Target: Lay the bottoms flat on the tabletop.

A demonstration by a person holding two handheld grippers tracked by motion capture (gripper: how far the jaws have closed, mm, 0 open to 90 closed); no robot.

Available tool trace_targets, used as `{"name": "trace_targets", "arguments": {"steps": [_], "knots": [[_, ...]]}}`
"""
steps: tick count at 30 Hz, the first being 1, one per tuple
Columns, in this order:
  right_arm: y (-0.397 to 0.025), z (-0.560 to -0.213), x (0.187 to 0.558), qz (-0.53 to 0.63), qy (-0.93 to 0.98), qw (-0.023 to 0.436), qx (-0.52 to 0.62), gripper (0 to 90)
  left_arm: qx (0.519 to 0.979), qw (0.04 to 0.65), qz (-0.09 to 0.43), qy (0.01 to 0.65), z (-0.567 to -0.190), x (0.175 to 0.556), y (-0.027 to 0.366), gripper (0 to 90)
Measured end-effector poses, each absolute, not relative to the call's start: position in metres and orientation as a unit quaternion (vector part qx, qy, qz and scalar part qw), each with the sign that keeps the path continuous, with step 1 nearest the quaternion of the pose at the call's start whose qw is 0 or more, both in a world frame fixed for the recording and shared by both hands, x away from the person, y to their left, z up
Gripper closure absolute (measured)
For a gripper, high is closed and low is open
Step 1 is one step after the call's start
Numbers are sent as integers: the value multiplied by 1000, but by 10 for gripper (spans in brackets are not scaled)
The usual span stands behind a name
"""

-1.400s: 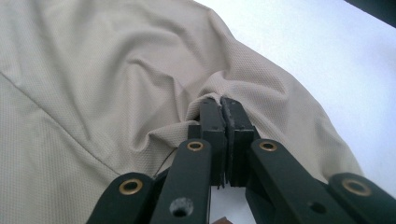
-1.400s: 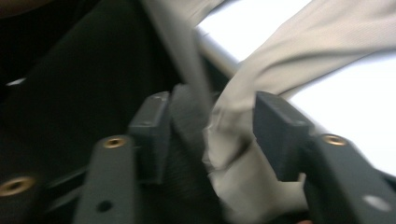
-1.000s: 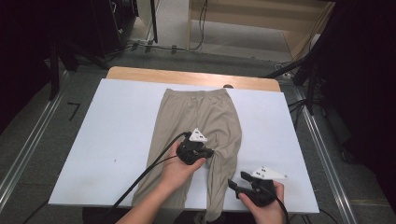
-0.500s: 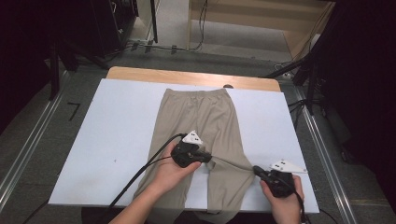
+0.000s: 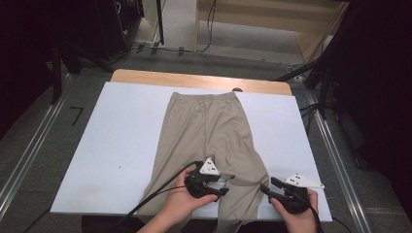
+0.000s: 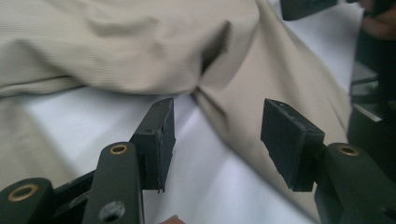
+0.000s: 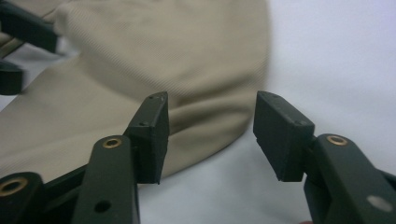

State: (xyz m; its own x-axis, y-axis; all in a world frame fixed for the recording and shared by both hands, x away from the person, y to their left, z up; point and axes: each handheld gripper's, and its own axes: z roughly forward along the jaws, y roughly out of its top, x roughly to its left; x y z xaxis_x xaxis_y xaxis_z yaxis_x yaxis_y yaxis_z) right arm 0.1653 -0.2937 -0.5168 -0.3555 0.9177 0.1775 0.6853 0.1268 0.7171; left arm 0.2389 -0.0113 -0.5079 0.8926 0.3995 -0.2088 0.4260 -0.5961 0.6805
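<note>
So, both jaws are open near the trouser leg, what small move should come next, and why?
Probably ease the right gripper forward and shut it on the outer edge of the beige trousers. Its jaws stand open with the leg's edge just ahead of them on the white table. The left gripper, also open, faces the inner edge.

- The desk (image 5: 121,145) has a white top, with a strip of bare wood along its far edge.
- Beige trousers (image 5: 209,131) lie flat on the white top, waistband at the far side and legs running to the near edge, where one leg hangs over.
</note>
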Motion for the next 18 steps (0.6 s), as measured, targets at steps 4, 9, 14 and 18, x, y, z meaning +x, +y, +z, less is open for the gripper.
{"name": "trace_targets", "arguments": {"steps": [4,9,14,18], "knots": [[-280,-525,151,360,755,158,525,421,898,373,38,229,-511,226,-25,543],[-260,-525,137,351,776,171,495,633,906,364,21,216,-510,223,-28,891],[-258,-521,139,356,787,139,485,854,903,376,-28,205,-507,216,-21,900],[-276,-514,133,358,779,137,497,857,893,395,-59,208,-498,210,-8,900]]}}
